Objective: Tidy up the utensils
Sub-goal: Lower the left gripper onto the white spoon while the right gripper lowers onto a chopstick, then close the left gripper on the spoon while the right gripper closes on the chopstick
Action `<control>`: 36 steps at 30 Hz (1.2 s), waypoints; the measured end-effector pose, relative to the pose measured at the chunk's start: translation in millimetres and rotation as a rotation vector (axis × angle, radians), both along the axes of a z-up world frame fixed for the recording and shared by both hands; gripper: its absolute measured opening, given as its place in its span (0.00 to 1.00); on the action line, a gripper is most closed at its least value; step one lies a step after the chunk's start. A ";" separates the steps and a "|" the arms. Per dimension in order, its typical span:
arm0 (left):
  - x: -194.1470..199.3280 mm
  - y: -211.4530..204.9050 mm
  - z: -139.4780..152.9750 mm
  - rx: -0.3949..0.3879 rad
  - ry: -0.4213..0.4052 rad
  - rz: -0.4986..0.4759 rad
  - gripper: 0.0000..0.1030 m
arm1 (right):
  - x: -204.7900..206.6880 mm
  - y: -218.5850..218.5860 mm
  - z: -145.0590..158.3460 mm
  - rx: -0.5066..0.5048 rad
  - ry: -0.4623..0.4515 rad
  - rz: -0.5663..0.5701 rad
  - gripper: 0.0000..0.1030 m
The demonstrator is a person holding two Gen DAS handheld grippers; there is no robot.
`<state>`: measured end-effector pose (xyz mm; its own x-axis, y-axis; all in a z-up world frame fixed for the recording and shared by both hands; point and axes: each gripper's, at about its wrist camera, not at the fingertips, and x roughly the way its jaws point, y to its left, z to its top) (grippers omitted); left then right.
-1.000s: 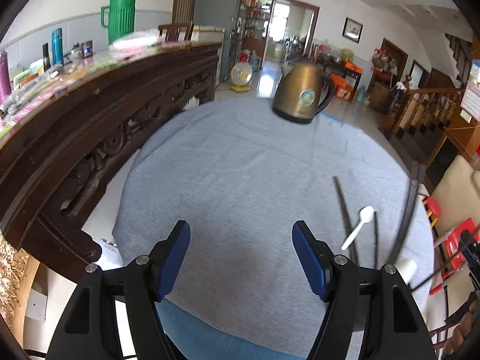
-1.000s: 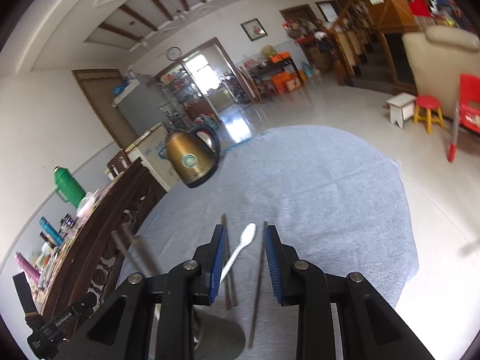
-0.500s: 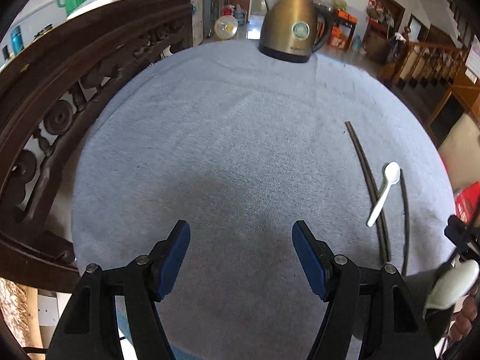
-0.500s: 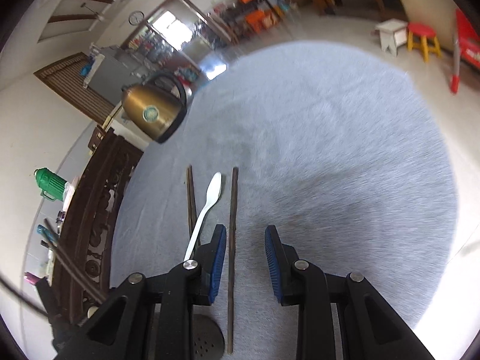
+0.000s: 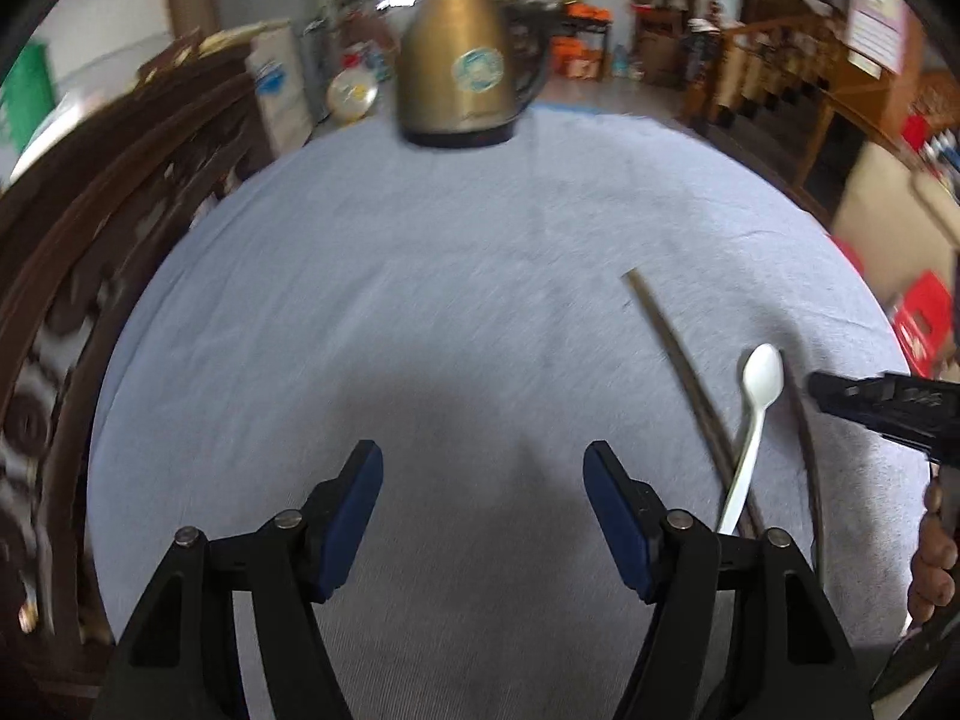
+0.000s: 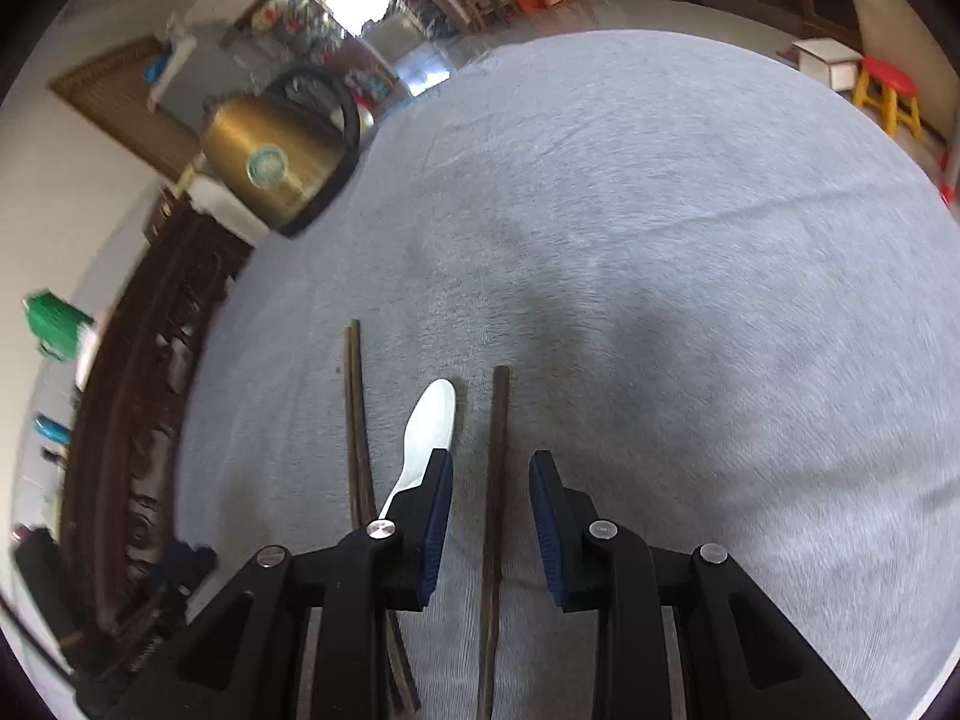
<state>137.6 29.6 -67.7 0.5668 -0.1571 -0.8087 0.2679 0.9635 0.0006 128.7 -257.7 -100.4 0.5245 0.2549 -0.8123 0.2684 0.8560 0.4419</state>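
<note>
Two grippers hang over the grey-clothed table: the left gripper spread wide and empty, the right gripper partly open, straddling a single chopstick without touching it. Beside it lie a white spoon and a chopstick pair; a brass kettle stands at the far edge
</note>
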 end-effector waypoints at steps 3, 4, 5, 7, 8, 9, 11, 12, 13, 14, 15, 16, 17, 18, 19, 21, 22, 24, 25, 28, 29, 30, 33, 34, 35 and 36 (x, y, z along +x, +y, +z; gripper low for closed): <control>8.7 -15.0 2.5 -0.016 -0.009 -0.083 0.45 | 11.4 12.8 -4.9 -0.112 0.042 0.024 0.27; 12.6 -21.7 2.8 -0.027 -0.002 -0.117 0.43 | 12.8 16.4 -4.2 -0.156 0.031 0.027 0.25; 16.6 -27.3 3.0 -0.030 0.000 -0.141 0.42 | 12.6 18.5 -4.5 -0.200 0.034 0.032 0.18; 19.6 -38.5 3.6 -0.040 -0.005 -0.195 0.41 | 11.4 18.0 -5.5 -0.225 0.031 0.036 0.09; 20.9 -47.5 4.4 -0.046 -0.001 -0.235 0.41 | 9.2 14.8 -6.2 -0.216 0.023 0.034 0.08; 23.7 -56.8 4.6 -0.052 0.007 -0.276 0.41 | 6.6 9.7 -5.0 -0.215 0.021 0.030 0.08; 30.2 -70.4 4.9 -0.057 0.015 -0.320 0.41 | 0.7 1.1 -3.3 -0.229 0.020 0.007 0.08; 34.0 -79.9 4.6 -0.058 0.017 -0.350 0.41 | -3.3 -4.9 -3.5 -0.226 0.020 -0.003 0.08; 34.7 -87.0 4.3 -0.060 0.020 -0.370 0.41 | -6.4 -9.4 -3.5 -0.215 0.018 -0.008 0.07; 38.6 -95.6 3.0 -0.066 0.030 -0.396 0.41 | -10.6 -17.2 -3.9 -0.196 0.018 -0.018 0.07; 42.8 -103.5 1.2 -0.071 0.039 -0.415 0.41 | -12.2 -22.3 -2.3 -0.190 0.020 -0.026 0.07; 47.2 -112.6 -1.5 -0.077 0.054 -0.440 0.41 | -14.4 -26.9 -1.8 -0.189 0.022 -0.031 0.07; 52.3 -119.5 -5.0 -0.078 0.067 -0.458 0.41 | -16.1 -30.9 -1.3 -0.186 0.024 -0.034 0.07; 56.2 -128.7 -10.0 -0.072 0.089 -0.480 0.41 | -17.4 -34.7 -1.7 -0.180 0.025 -0.035 0.07; 57.4 -132.5 -12.4 -0.064 0.099 -0.489 0.41 | -17.9 -38.1 -1.7 -0.172 0.027 -0.035 0.07; 61.4 -144.7 -22.0 -0.042 0.124 -0.521 0.41 | -16.9 -43.2 -1.7 -0.162 0.036 -0.032 0.07; 60.2 -150.7 -27.7 -0.033 0.142 -0.546 0.41 | -14.6 -44.1 -2.1 -0.160 0.041 -0.028 0.07; 61.1 -158.2 -36.9 -0.012 0.162 -0.569 0.41 | -8.1 -44.9 -1.4 -0.162 0.053 -0.020 0.08; 59.6 -159.9 -38.3 -0.008 0.170 -0.578 0.41 | -3.7 -45.1 -2.2 -0.163 0.060 -0.016 0.08; 59.3 -164.6 -44.3 -0.005 0.191 -0.611 0.40 | 8.8 -45.9 -2.3 -0.172 0.078 -0.005 0.09; 57.3 -165.7 -43.8 -0.009 0.188 -0.628 0.40 | 12.7 -47.6 -2.6 -0.176 0.086 -0.006 0.10; 55.2 -166.0 -42.9 -0.012 0.192 -0.642 0.40 | 17.1 -46.8 -2.9 -0.184 0.096 -0.006 0.10; 50.3 -173.3 -43.5 0.017 0.179 -0.667 0.36 | 30.6 -40.8 -1.2 -0.241 0.111 0.022 0.13; 49.9 -175.5 -43.2 0.015 0.181 -0.675 0.30 | 35.4 -38.6 -0.7 -0.256 0.114 0.025 0.14; 49.8 -176.6 -43.0 0.008 0.186 -0.680 0.25 | 38.4 -37.5 -0.6 -0.261 0.115 0.028 0.16; 49.6 -177.1 -42.9 0.003 0.191 -0.684 0.17 | 41.5 -37.2 -0.4 -0.265 0.112 0.032 0.17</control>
